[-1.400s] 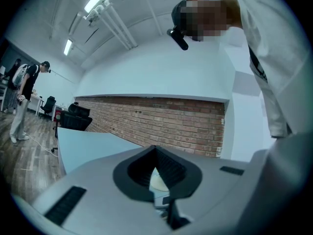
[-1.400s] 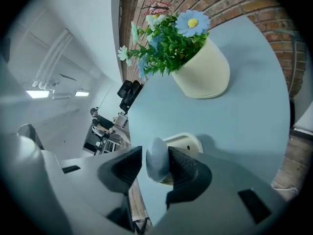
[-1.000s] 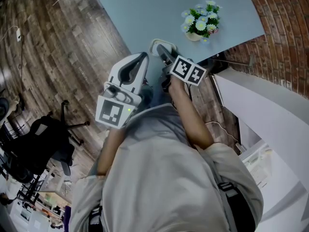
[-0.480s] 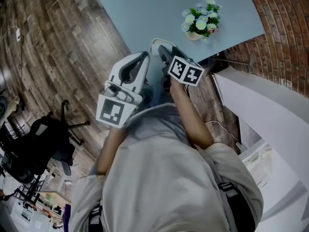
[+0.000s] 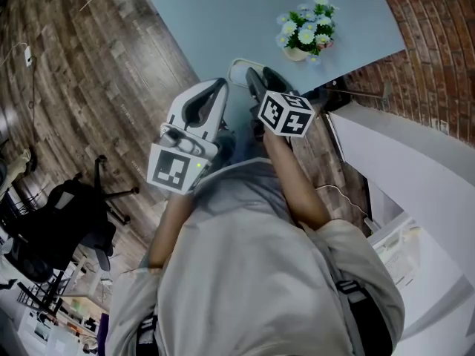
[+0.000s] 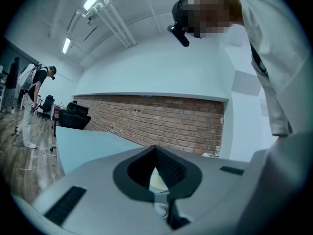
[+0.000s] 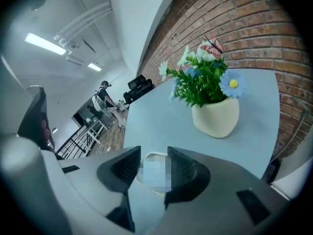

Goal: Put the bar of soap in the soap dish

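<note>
- Pale blue-grey table (image 5: 223, 13) is filling the top of the head view, with a wooden floor (image 5: 89, 87) lying to its left and a brick wall (image 7: 254, 23) standing behind it.
- A cream flower pot (image 5: 306, 39) is standing on the table's far side, well apart from both grippers.
- The soap dish (image 5: 234, 67) is sitting on the table near its close edge, just ahead of the right gripper (image 5: 252, 76).
- In the right gripper view, the right gripper (image 7: 154, 152) is showing its jaws partly apart, having just been closing, and the soap dish (image 7: 152, 190) is showing in the gap.
- A blur patch is covering the middle of the dish, so the bar of soap cannot be picked out, nor whether the pads are pressing on anything.
- The left gripper (image 5: 219, 87) is pointing level beside the right one, over the table's edge.
- Its own view is showing the left gripper (image 6: 155, 149) with jaw tips meeting and gripping nothing.
</note>
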